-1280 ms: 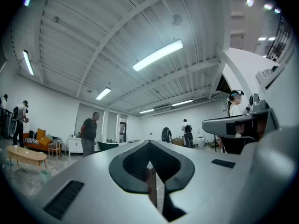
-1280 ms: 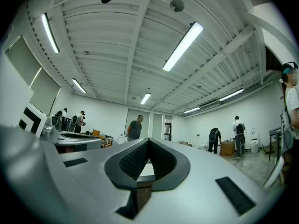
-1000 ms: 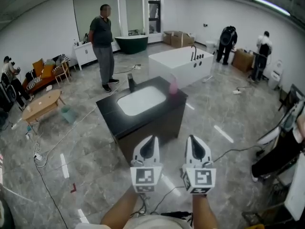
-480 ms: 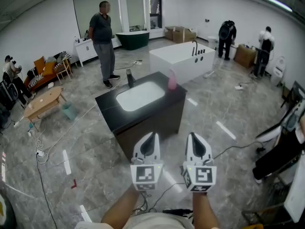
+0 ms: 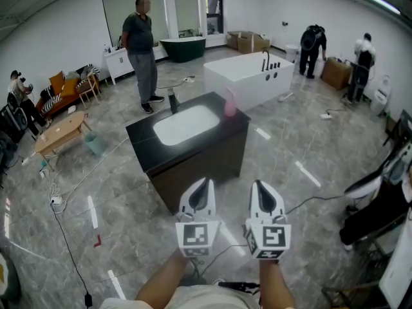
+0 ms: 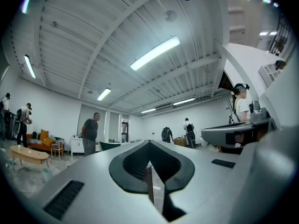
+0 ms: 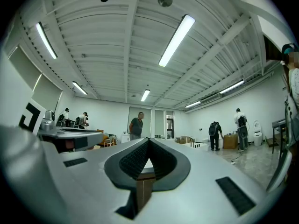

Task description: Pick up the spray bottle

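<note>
A pink spray bottle [image 5: 230, 103] stands upright on the back right corner of a black vanity [image 5: 193, 156] with a white sink basin [image 5: 186, 125], in the head view. Both grippers are held side by side well short of the vanity, over the floor. My left gripper [image 5: 204, 185] and my right gripper [image 5: 260, 187] are both shut with nothing between the jaws. In the left gripper view the left gripper [image 6: 150, 164] points level across the room, and so does the right gripper [image 7: 148, 158] in its own view. Neither gripper view shows the bottle.
A dark faucet [image 5: 172, 100] stands at the basin's back left. A person in a dark shirt [image 5: 142, 50] stands behind the vanity. A white bathtub [image 5: 256, 80] lies to the back right. Cables [image 5: 64, 234] trail over the marble floor, and a low wooden table [image 5: 58, 135] sits at the left.
The vanity and the bottle have drawn nearer in the head view as both grippers moved forward together. Both stayed shut and kept side by side.
</note>
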Demonstrator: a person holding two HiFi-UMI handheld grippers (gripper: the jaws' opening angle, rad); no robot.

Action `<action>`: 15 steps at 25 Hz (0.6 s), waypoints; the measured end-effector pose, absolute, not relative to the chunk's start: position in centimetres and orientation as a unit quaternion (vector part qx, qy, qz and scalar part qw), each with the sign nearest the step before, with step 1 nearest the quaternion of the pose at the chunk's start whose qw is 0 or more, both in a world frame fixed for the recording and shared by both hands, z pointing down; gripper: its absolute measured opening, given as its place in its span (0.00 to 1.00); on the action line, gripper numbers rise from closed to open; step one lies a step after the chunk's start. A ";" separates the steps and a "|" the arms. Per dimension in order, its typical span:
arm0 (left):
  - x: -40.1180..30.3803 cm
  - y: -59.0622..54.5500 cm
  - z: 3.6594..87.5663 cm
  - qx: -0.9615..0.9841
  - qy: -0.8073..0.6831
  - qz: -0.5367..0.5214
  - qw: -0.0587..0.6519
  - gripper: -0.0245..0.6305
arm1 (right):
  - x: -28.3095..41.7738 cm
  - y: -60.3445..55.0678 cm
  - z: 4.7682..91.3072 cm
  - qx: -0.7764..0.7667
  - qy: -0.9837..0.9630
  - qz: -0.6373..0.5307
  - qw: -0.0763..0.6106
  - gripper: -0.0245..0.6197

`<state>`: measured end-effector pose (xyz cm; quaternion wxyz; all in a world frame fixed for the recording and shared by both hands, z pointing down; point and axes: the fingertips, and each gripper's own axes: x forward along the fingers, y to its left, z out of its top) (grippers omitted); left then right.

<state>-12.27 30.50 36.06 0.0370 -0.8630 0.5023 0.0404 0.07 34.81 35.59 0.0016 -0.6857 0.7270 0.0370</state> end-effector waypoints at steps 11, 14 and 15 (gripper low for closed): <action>-9.7 27.8 36.9 -0.867 0.496 0.038 0.040 0.04 | 2.0 32.1 36.2 -0.695 0.718 0.040 -0.006 0.05; -9.1 26.2 37.3 -0.870 0.489 0.042 0.039 0.04 | 2.3 30.5 36.8 -0.695 0.717 0.041 -0.010 0.05; -9.0 25.5 37.3 -0.871 0.487 0.045 0.039 0.04 | 2.4 29.8 36.9 -0.697 0.716 0.041 -0.011 0.05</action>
